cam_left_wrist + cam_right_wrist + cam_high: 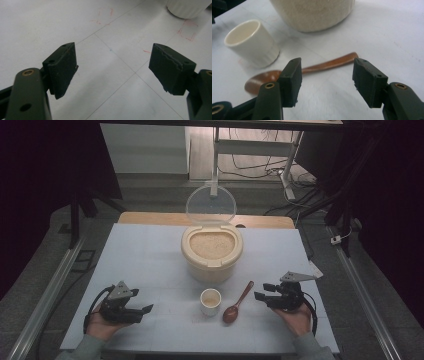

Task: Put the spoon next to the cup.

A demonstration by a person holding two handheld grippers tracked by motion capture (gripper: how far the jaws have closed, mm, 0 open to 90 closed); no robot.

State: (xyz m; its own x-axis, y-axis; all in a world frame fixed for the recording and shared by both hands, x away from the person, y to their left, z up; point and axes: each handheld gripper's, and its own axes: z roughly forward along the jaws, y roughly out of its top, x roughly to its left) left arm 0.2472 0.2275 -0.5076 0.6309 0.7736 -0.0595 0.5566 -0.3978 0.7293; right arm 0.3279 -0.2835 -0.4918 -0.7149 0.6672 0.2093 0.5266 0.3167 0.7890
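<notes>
High view: one brown wooden spoon (238, 304) lies flat on the white table (150, 265), just right of the one small cream cup (210, 301) and near the one open rice container (211, 251). Its bowl points near-left, its handle far-right, so its long axis runs diagonally. The left gripper (142, 310) and right gripper (260, 292) both stand open, holding nothing, the right one just right of the spoon.

Black tools (260, 291), brass screws, grey plates, grey-green sleeves (85, 349)

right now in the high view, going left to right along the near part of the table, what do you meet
left gripper → small cup → wooden spoon → right gripper
</notes>
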